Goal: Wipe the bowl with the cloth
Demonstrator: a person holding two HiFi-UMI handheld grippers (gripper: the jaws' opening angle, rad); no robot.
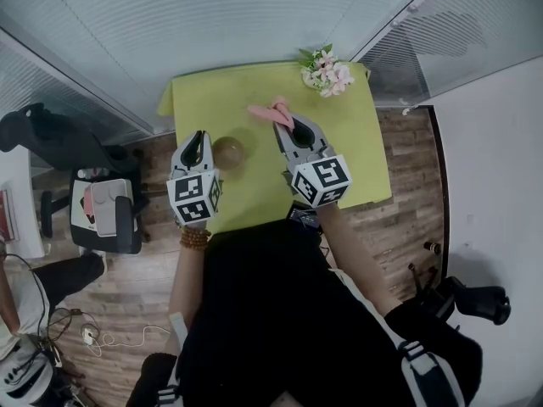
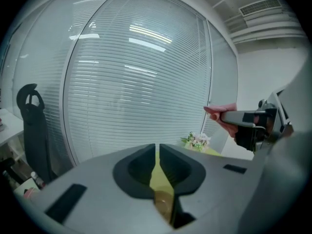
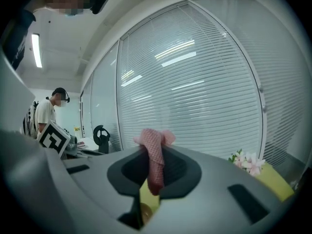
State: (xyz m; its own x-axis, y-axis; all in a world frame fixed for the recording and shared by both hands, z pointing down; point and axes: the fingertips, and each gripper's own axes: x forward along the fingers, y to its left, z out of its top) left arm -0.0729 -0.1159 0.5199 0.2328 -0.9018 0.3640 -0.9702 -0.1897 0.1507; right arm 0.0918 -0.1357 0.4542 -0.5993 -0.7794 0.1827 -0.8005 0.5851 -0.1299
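No words, numbers or brand names could be read anywhere. The only printed marks were black square patterns on two white plastic cubes. One cube (image 1: 194,198) sat on the left gripper (image 1: 198,136), at 9 o'clock in the head view. The other cube (image 1: 322,181) sat on the right gripper (image 1: 285,125), at 3 o'clock. The patterns held no letters.

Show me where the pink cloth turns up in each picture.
Head view: pink cloth just above centre, at the right gripper's tip.
Left gripper view: the cloth right of centre, mid-height.
Right gripper view: the cloth dead centre, pinched between the fingers.
Shared landmark: the flower bunch at the green table's far right corner.
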